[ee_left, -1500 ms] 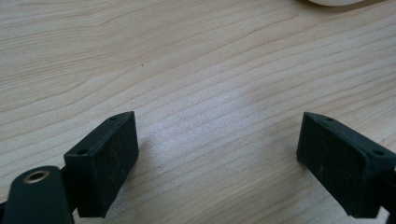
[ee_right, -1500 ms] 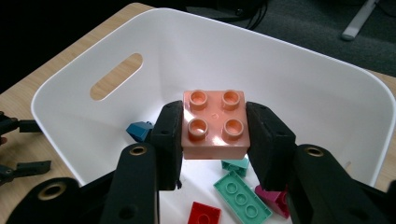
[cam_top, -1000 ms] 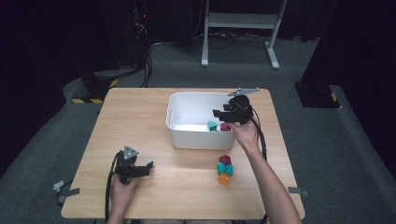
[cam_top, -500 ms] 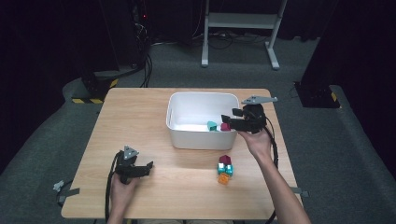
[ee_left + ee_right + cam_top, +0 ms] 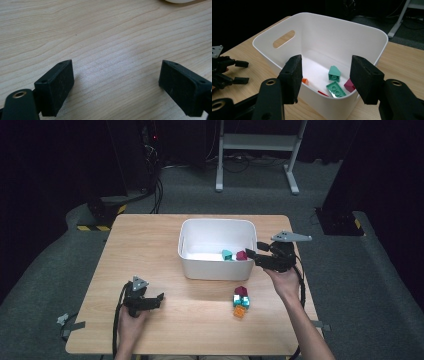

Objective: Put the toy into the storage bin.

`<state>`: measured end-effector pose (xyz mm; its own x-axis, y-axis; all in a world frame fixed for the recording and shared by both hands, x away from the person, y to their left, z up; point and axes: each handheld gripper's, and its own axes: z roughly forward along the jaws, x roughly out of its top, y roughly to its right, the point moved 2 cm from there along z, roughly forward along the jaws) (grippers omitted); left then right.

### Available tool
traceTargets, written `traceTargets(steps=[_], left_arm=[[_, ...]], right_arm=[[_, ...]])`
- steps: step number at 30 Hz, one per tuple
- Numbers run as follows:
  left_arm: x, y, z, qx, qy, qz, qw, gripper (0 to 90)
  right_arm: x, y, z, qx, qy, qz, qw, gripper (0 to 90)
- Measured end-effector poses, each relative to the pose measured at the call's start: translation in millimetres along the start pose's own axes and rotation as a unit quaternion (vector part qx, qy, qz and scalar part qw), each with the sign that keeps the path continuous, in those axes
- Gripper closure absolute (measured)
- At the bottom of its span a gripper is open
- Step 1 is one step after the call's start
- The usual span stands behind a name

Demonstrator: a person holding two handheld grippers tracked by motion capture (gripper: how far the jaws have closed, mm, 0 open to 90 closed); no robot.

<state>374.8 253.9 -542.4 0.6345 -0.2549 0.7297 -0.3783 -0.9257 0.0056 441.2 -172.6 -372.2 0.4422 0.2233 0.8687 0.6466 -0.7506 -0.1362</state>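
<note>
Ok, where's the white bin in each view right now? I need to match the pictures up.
High view: the white bin sits at the table's middle, toward the far edge, just left of the right gripper.
Left gripper view: a sliver of its base at the top edge, right of centre.
Right gripper view: it sits centre frame, its near rim between the open jaws.
Shared landmark: the wooden table, under the bin in all three.
</note>
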Motion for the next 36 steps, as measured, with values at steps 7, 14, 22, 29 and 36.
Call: traceTargets(steps=[7,14,22,29,36], left_arm=[[0.0,0.0,0.0,0.0,0.0,0.0,1.0,13.1],[0.0,0.0,0.0,0.0,0.0,0.0,1.0,13.1],[0.0,0.0,0.0,0.0,0.0,0.0,1.0,13.1],[0.0,0.0,0.0,0.0,0.0,0.0,1.0,13.1],[0.0,0.0,0.0,0.0,0.0,0.0,1.0,13.1]], right_arm=[[-14.5,0.6,-9.7,-0.002,0.002,0.002,1.0,44.0],[-33.9,-1.8,-19.6,-0.002,0.005,0.003,1.0,44.3],[-66.1,-11.1,-26.1,-0.007,0.0,0.001,1.0,44.5],[-103.4,-20.7,-20.1,-0.011,-0.033,0.001,0.9994,44.9],[-133.3,-23.5,-7.6,-0.01,-0.053,0.018,0.9984,45.3]])
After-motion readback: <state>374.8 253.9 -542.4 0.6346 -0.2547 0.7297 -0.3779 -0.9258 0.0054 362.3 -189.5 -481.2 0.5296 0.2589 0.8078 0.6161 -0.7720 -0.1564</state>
